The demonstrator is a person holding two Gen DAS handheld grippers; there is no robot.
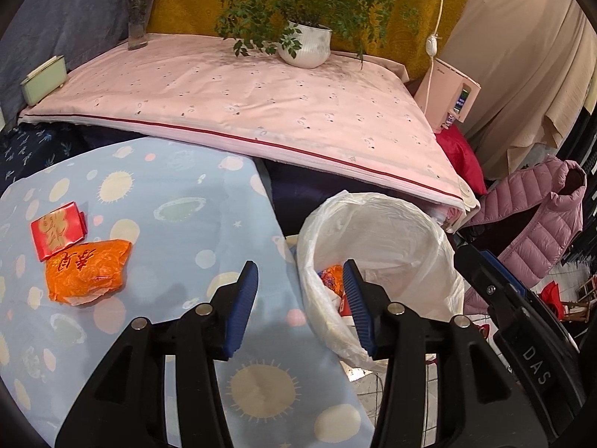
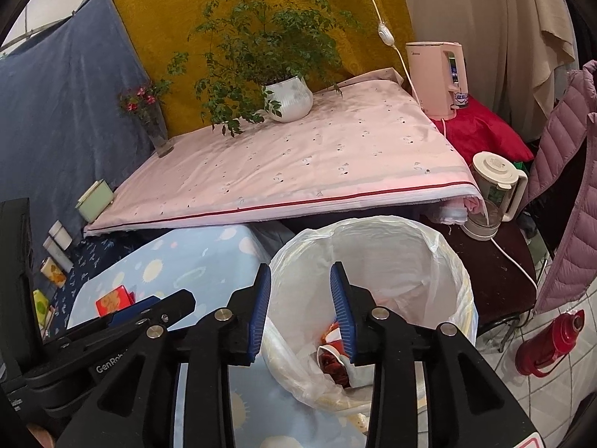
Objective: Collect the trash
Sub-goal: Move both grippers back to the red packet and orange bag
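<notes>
Nearest you, both claws were apart with nothing between the blue pads: your right gripper point(image 2: 300, 311) hung right over the mouth of the lined bin point(image 2: 440, 250), which looks like a drop just made, and your left gripper point(image 1: 300, 308) sat at the bin's left rim, half over the blue spotted cloth point(image 1: 179, 201), probably so it could swing out for the next piece. Down inside the bin you could see crumpled wrappers point(image 2: 337, 360), red and orange stuff. I couldn't count them, they were bunched up. Left of the bin, out on the cloth, two pieces were still waiting: an orange plastic bag point(image 1: 87, 274) and, touching it on its far side, a red packet point(image 1: 59, 231). So I'd say you were partway done, two to go. Beyond the bin, the pink bedding point(image 1: 238, 100) carried one potted plant point(image 1: 306, 44) and one vase of flowers point(image 1: 138, 18), and those aren't trash, so leave them.
</notes>
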